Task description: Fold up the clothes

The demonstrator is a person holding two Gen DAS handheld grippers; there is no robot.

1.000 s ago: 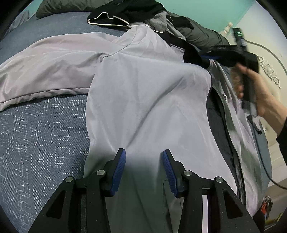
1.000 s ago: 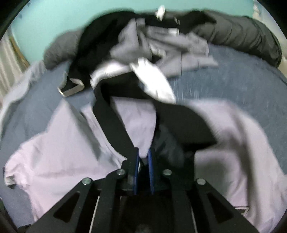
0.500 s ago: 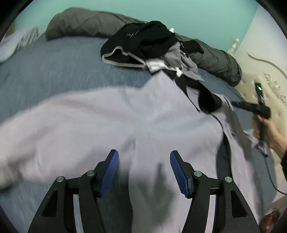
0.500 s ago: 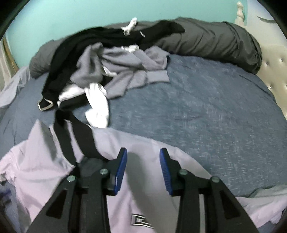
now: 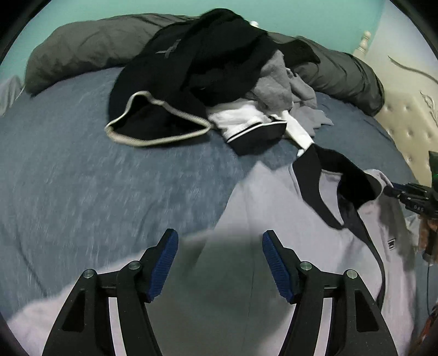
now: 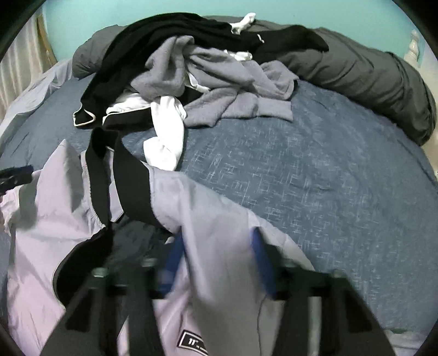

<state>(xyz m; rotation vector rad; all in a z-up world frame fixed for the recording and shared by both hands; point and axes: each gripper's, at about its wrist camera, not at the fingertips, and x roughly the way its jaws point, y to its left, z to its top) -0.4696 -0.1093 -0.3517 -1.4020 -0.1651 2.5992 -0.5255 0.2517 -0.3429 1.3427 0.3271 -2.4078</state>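
Lying spread across the blue bedspread (image 5: 82,175) is a pale lilac jacket (image 5: 273,208), black collar (image 5: 314,186) flopped open and a small logo patch (image 6: 191,342) showing near its lower edge. Left gripper (image 5: 219,263) hovers over the jacket's near side, blue-padded fingers (image 5: 164,263) spread wide apart, nothing between them. Over on the right gripper (image 6: 216,263), the picture is smeared with motion, but the blue fingers (image 6: 260,260) stand apart with a fold of lilac cloth lying between them; whether they touch it, I cannot tell. From the left wrist view the right gripper's tip sits at the far right edge, just by the jacket's collar. And the left gripper's blue tip pokes in at the left edge of the right wrist view, beside the jacket.

Behind the jacket sits a heap of unfolded clothes (image 6: 208,71): a black garment with a pale trimmed hem (image 5: 153,131), something white with a black stripe (image 5: 246,123), and a grey fleece piece (image 6: 219,82). A dark grey rolled duvet (image 6: 369,82) runs along the far side of the bed, against a teal wall (image 5: 314,16).
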